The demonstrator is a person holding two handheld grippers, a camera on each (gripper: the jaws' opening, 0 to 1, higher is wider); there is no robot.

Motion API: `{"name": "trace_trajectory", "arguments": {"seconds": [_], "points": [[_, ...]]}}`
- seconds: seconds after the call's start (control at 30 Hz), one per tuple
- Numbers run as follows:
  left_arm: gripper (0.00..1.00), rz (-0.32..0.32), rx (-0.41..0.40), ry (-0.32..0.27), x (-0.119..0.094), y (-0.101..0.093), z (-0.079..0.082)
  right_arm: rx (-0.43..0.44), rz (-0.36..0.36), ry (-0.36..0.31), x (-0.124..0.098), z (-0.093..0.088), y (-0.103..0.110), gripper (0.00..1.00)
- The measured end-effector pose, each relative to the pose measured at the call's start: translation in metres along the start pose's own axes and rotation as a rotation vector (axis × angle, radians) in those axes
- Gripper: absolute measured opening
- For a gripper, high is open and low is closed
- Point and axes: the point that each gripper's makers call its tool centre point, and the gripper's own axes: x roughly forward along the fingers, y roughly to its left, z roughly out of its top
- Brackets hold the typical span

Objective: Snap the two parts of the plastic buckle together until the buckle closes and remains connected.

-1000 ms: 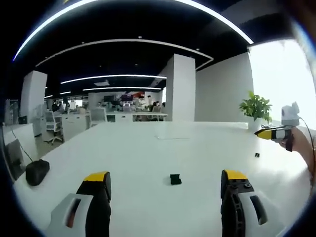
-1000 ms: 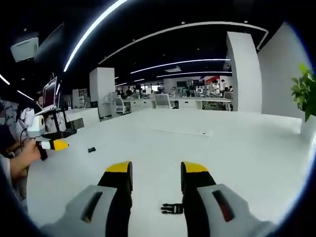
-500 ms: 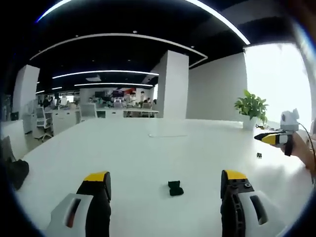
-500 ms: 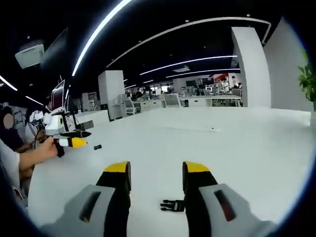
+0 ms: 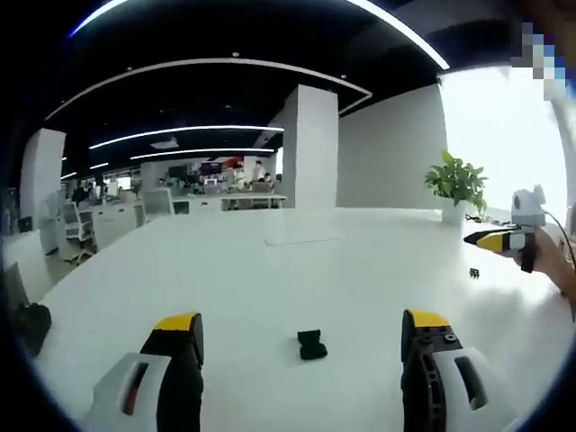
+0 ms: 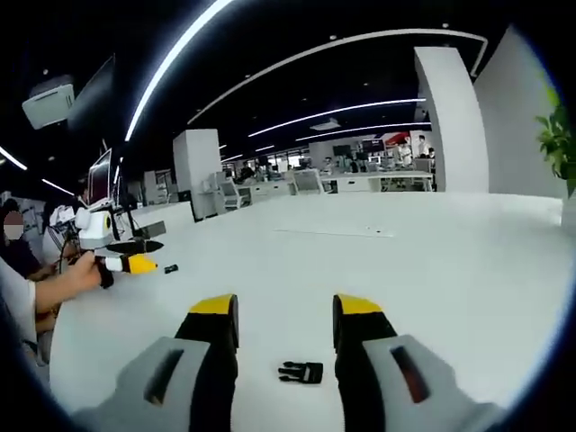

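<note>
On a broad white matte table (image 5: pixel 270 288), two halves of a black plastic buckle lie well apart, each just ahead of one hand-held gripper. In the left gripper view, the left gripper (image 5: pixel 301 337), its yellow-tipped black jaws spread wide and empty, faces a small, blocky black buckle half (image 5: pixel 311 345) lying between the jaws and slightly left of centre; the right gripper shows as a yellow tip at the far right. In the right gripper view, the right gripper (image 6: pixel 285 319), jaws narrowly parted and holding nothing, has the pronged black buckle half (image 6: pixel 301 371) lying flat between its jaws, long axis across the gap. Each half lies nearest its own gripper, likely a short straight reach forward.
</note>
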Motion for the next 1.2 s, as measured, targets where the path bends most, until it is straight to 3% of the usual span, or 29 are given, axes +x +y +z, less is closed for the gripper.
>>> {"name": "trace_trajectory", "arguments": {"seconds": [0.1,0.37,0.5,0.83,1.2], "points": [[0.92,0.016,0.031,0.051,0.002,0.002,-0.007,-0.003,0.004,0.008,0.0,-0.001,0.001,0.42],[0.77,0.0,0.079,0.12,0.007,-0.001,-0.012,-0.02,0.021,0.02,0.0,-0.001,0.005,0.43],[0.63,-0.018,0.125,0.162,0.01,-0.007,-0.02,-0.024,0.025,0.028,0.0,-0.002,0.005,0.43],[0.36,-0.044,0.118,0.176,0.009,-0.013,-0.022,-0.023,0.046,0.046,0.0,-0.005,0.01,0.43],[0.28,-0.065,0.071,0.201,0.009,-0.014,-0.026,-0.027,0.049,0.045,-0.001,-0.004,0.011,0.43]]}}
